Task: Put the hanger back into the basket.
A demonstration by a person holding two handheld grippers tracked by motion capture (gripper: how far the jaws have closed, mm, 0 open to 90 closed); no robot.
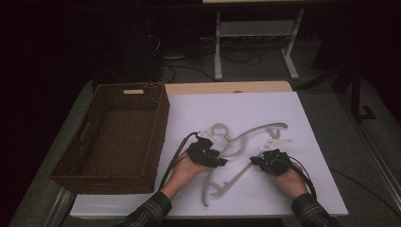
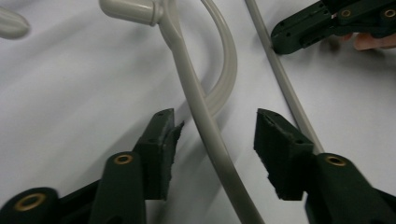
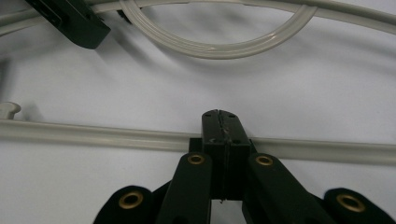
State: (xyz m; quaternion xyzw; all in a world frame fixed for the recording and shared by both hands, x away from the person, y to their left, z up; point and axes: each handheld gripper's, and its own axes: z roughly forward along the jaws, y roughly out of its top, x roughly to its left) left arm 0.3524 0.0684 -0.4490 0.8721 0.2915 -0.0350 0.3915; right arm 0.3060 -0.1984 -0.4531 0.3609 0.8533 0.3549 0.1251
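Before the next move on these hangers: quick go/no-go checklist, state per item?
1. Left gripper straddles a hanger arm: ok; the arm runs between its jaws.
2. Left pads pressing on that arm: not ok, gaps on both sides.
3. Right gripper shut: ok, jaws together at the straight hanger bar.
4. Right gripper actually pinching that bar: cannot tell; the bar passes behind its tips.
5. Hangers separated: not ok, they cross.
6. Basket has room: ok.
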